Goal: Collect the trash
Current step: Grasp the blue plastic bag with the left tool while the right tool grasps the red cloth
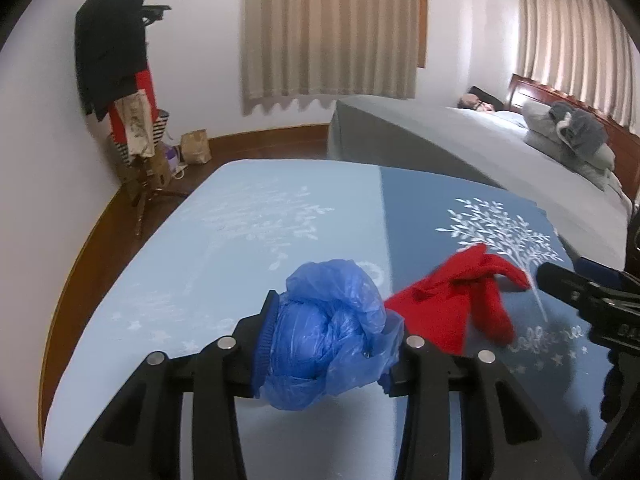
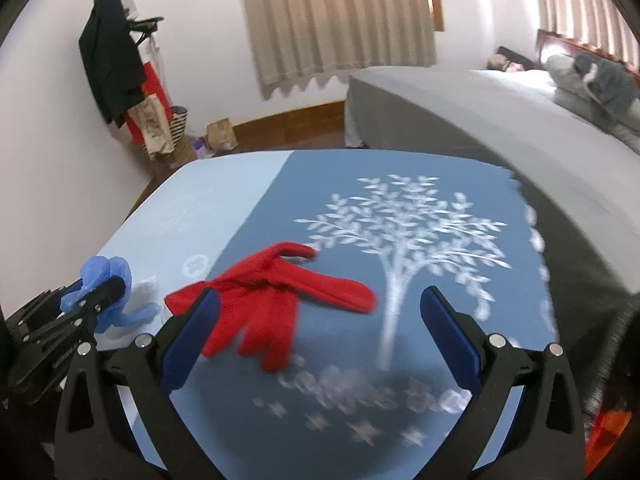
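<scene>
The left gripper (image 1: 328,344) has its fingers clamped on the crumpled blue bag (image 1: 332,336), while the red glove (image 2: 276,300) lies on the desk (image 2: 440,360) just ahead-left of the right gripper (image 2: 320,332), whose fingers are spread wide, the glove's long axis running crosswise.

No lettering can be read with certainty. White cursive script runs across the dark blue half of the tablecloth (image 1: 420,208), lower right in the left wrist view and low centre in the right wrist view, under a printed white tree; blur leaves it illegible.
</scene>
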